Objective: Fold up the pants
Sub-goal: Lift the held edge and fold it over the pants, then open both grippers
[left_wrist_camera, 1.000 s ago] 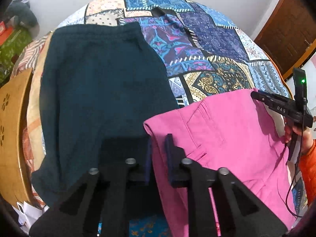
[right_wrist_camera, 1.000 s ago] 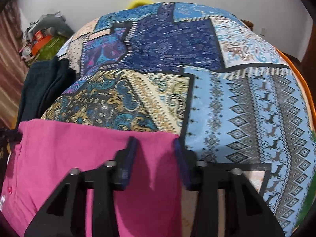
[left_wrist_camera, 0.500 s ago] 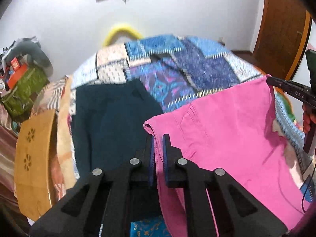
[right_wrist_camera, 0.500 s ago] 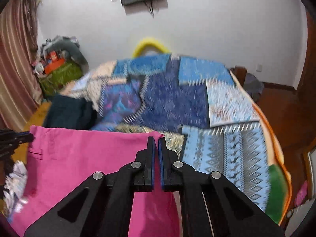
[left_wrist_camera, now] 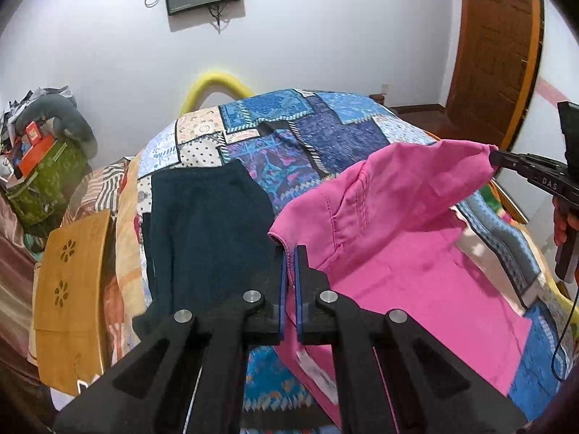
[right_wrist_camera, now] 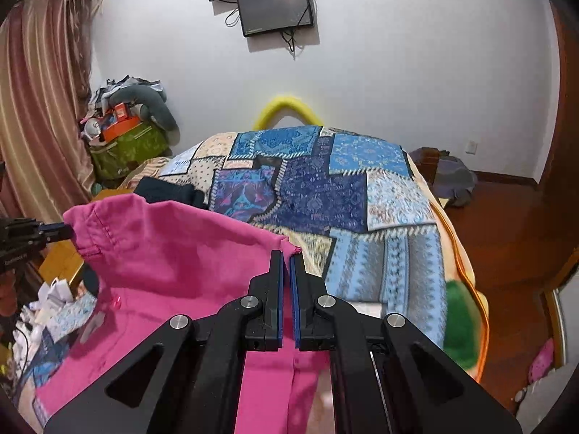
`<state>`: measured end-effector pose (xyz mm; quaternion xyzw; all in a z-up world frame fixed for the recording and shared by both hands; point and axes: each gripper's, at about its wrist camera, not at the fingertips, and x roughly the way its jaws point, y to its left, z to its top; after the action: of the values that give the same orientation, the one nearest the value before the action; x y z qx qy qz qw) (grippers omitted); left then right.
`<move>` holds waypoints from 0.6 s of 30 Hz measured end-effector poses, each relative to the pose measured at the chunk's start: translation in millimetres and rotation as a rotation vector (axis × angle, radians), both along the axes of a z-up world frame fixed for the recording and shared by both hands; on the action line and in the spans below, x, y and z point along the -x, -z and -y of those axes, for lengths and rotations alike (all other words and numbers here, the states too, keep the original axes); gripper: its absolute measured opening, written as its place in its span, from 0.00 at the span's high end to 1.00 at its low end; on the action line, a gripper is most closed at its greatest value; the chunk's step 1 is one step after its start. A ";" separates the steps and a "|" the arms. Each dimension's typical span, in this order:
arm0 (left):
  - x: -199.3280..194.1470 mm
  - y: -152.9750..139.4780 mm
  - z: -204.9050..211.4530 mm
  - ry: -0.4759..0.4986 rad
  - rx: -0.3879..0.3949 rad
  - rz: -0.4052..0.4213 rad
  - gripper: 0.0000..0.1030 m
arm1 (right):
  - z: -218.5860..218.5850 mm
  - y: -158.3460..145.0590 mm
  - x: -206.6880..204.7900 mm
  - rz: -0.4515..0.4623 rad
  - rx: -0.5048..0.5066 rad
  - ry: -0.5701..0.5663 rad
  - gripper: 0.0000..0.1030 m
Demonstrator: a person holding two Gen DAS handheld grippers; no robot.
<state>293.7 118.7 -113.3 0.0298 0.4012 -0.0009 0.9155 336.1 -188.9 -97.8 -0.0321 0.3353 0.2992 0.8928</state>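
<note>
Pink pants (left_wrist_camera: 405, 224) hang lifted above the patchwork bed (left_wrist_camera: 325, 133), stretched between my two grippers by their waistband. My left gripper (left_wrist_camera: 289, 253) is shut on the left waistband corner. My right gripper (right_wrist_camera: 286, 256) is shut on the right waistband corner and also shows at the right of the left wrist view (left_wrist_camera: 506, 159). The pants (right_wrist_camera: 163, 253) sag in the middle, and their legs trail down toward me onto the bed. My left gripper shows at the left edge of the right wrist view (right_wrist_camera: 54, 233).
Dark teal folded pants (left_wrist_camera: 206, 231) lie on the bed's left side. A wooden board (left_wrist_camera: 68, 289) stands left of the bed. A green bag (right_wrist_camera: 123, 148) with clutter sits by the curtain. A yellow headboard (right_wrist_camera: 286, 108), wall screens and a wooden door (left_wrist_camera: 495, 54) lie beyond.
Both grippers closed on the waistband corners and lifted the pink pants off the bed; the views tilted up from the bed surface to the room's far wall.
</note>
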 end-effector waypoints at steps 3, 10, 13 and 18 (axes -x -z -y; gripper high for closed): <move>20.7 -0.3 7.3 0.008 0.008 -0.004 0.97 | 10.0 1.4 18.5 -0.004 0.012 -0.005 0.97; 66.1 9.8 22.6 0.029 0.029 -0.038 0.97 | 32.4 11.1 59.1 -0.020 0.049 -0.020 0.97; 85.5 18.0 28.1 0.041 0.038 -0.052 0.97 | 39.1 17.8 73.6 -0.029 0.075 -0.027 0.97; 112.2 40.3 35.3 0.046 0.048 -0.109 0.97 | 45.3 41.2 101.5 -0.074 0.122 -0.055 0.97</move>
<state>181.5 83.4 -153.6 0.0168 0.4496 -0.0330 0.8925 234.6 -234.2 -139.0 -0.0848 0.3848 0.3037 0.8675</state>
